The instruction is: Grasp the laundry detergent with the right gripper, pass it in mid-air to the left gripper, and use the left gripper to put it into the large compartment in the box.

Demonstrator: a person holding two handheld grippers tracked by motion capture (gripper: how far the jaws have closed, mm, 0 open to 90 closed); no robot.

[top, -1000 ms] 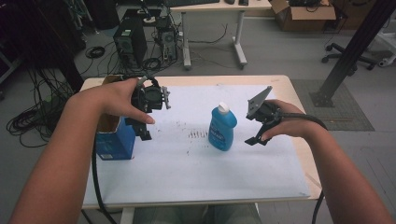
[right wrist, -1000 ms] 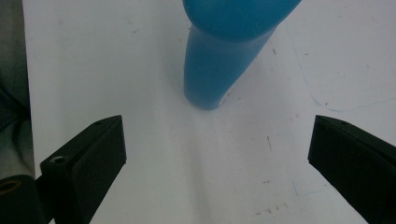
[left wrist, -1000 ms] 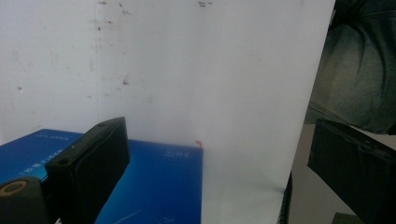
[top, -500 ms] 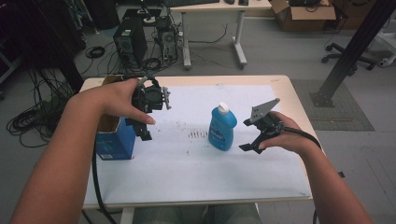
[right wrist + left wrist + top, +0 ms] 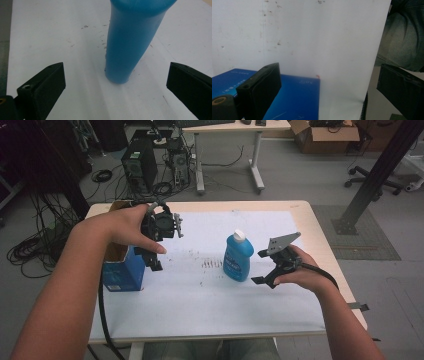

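At mid-table, on the white sheet (image 5: 210, 305), the blue bottle (image 5: 236, 257) stands upright. Right gripper (image 5: 263, 267) approaches from its right, jaws just opened wide, nothing between them. Left gripper (image 5: 153, 259) hovers over the blue box (image 5: 122, 272), jaws apart, empty. Next: advance to straddle the bottle, then close.

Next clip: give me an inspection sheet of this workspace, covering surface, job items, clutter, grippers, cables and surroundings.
Surface: table covered by a white sheet with small dark specks near the middle.
Job's things: blue bottle with a white cap, upright on the sheet.
Clutter: open blue box at the sheet's left edge.
Grippers: right hand-held gripper beside the bottle, jaws just opened wider, wide apart, bottle ahead between them and untouched; left hand-held gripper over the box, jaws apart, holding nothing.
Cables: black cable hanging from the left hand-held gripper; cable tangle on the floor.
Surroundings: computer tower, second table, cardboard box, office chair.
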